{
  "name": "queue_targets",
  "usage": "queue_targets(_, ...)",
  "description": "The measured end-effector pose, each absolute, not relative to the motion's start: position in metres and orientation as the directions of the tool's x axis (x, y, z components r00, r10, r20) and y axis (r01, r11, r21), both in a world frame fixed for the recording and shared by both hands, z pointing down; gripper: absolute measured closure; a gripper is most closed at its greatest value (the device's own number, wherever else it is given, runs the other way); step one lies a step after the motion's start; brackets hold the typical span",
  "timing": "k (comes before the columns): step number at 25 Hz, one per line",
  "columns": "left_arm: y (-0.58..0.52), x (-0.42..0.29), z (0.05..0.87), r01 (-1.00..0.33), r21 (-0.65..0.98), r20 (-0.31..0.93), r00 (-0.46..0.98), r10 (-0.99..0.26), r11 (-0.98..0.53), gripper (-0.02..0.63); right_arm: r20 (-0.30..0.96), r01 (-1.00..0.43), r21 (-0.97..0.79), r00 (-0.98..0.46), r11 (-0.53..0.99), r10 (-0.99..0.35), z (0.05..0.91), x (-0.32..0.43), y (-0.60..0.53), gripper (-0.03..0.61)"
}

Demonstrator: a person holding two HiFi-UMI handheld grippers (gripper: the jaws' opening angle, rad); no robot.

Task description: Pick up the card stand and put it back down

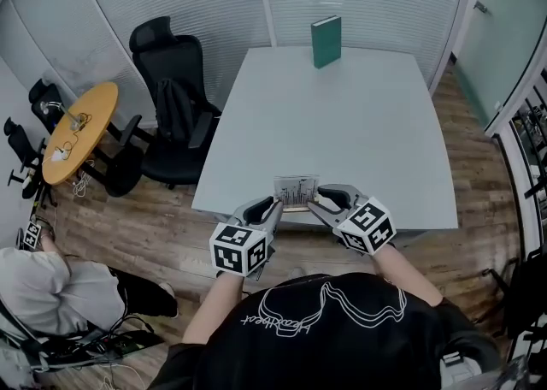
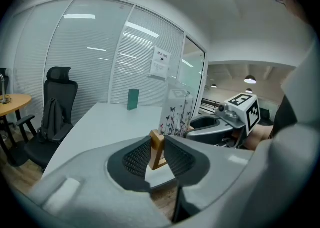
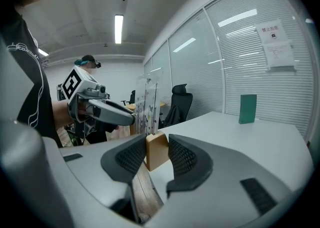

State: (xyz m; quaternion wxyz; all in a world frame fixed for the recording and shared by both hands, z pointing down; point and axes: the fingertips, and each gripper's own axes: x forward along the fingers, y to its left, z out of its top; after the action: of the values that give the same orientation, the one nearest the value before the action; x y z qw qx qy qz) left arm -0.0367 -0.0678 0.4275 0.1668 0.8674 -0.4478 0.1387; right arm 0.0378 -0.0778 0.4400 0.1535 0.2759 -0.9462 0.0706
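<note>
Card stand at near edge of surface; its wooden base largely hidden overhead. Left gripper clamped on base's left end, right gripper clamped on its right end. Cannot tell whether base touches surface. Stand's clear holder carries a printed card.

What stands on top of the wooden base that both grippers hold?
A clear upright panel with a butterfly and flower print rises from the wooden base. The left gripper and right gripper pinch the base's two ends, covering how the panel joins it.
</note>
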Motion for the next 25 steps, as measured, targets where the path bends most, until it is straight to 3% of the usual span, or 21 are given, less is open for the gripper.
queue_targets(25,-0.056,-0.025,0.436,-0.833,0.139,0.394,0.543,-0.741,-0.536,0.528,0.301,-0.551,-0.074,-0.807,0.831,-0.508,0.449,0.050,-0.068,0.440)
